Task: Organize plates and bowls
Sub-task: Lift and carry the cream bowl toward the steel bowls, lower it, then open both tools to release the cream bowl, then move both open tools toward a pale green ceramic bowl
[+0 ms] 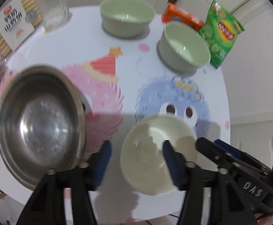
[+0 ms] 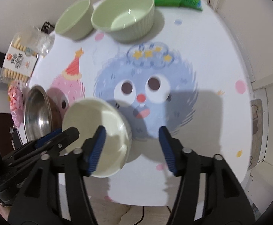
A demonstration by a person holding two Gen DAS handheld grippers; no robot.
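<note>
You have four bowls on the round table (image 1: 65, 43): two ribbed green ones (image 1: 127, 16) (image 1: 185, 46) at the far edge, a shiny steel one (image 1: 40, 123), and a smooth cream bowl (image 1: 155, 159) nearest you. Your left tongs (image 1: 136, 161) and right tongs (image 2: 131, 148) both gape, gripping nothing (cream rim between the left pads).

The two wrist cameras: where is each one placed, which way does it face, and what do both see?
Left wrist: on the left claw, facing steeply down at the table; its open fingers show, the right claw beside them.
Right wrist: on the right claw, facing down likewise; its open fingers show, the left claw beside them.
Shared: white bowl, steel bowl, two green bowls.
</note>
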